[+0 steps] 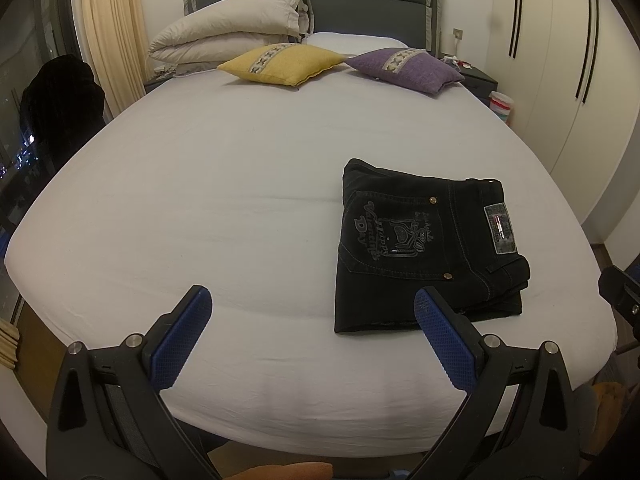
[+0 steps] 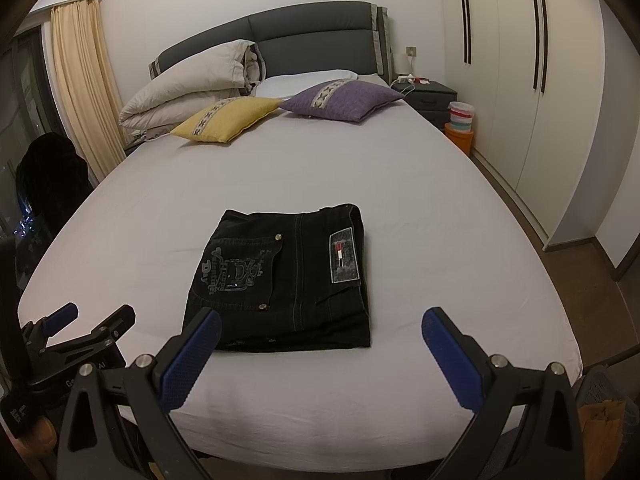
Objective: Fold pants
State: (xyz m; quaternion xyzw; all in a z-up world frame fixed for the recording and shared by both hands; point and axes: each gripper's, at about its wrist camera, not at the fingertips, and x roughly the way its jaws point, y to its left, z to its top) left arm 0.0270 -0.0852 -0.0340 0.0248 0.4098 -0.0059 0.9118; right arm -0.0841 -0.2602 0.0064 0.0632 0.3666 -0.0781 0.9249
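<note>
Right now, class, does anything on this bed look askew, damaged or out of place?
Nothing stands out. The black pants lie folded in a compact stack on the white sheet, edges roughly aligned. Both the left gripper and right gripper are open, touching nothing.

- The right tool [image 1: 622,292] is cut off at the left wrist view's right edge.
- The pants [image 2: 280,280] hide their lower folded layers.
- The nightstand [image 2: 430,98] clutter, upper right, is too small to identify.
</note>
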